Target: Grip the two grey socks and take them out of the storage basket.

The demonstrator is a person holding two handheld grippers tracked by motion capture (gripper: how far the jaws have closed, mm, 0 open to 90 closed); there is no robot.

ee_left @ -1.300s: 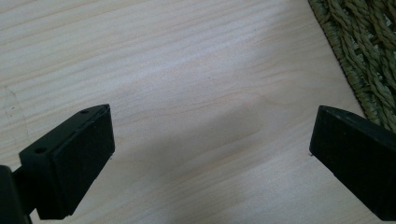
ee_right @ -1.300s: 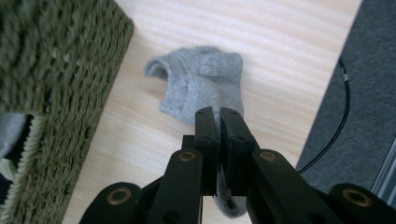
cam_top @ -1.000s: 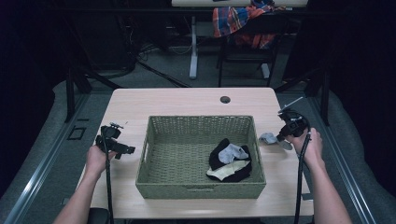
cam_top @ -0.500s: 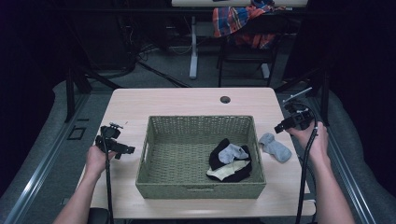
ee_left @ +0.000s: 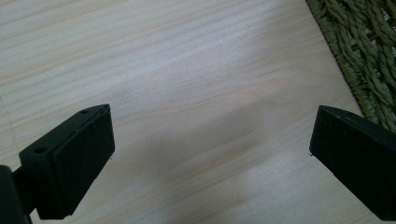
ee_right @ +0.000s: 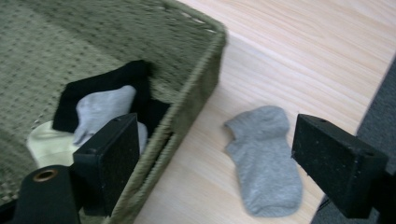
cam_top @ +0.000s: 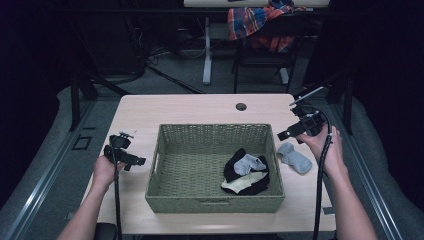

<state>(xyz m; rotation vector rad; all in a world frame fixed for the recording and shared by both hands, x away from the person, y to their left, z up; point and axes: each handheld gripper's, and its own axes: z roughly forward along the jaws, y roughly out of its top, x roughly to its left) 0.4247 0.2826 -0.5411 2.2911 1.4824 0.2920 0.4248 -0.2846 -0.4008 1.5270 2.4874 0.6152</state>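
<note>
A green woven basket (cam_top: 215, 127) sits mid-table and holds a black sock (cam_top: 234, 170), a grey sock (cam_top: 250, 162) and a cream sock (cam_top: 242, 184). Another grey sock (cam_top: 295, 157) lies flat on the table just right of the basket. My right gripper (cam_top: 284, 135) hovers open above and behind that sock. In the right gripper view the loose grey sock (ee_right: 266, 158) lies between the open jaws of my right gripper (ee_right: 219, 154), beside the basket wall (ee_right: 205, 60). My left gripper (cam_top: 136, 162) is open over bare table left of the basket, also seen in its own view (ee_left: 210, 149).
The basket corner (ee_left: 369, 56) lies close to the left gripper's right jaw. A dark round grommet (cam_top: 241, 106) is set in the table behind the basket. The table edge (cam_top: 320, 165) runs close to the loose sock's right. A chair with plaid cloth (cam_top: 260, 22) stands beyond the table.
The grey sock, at the right gripper's jaws a second ago, now lies flat on the table. The right gripper has lifted up and back from it. The left gripper has stayed put.
</note>
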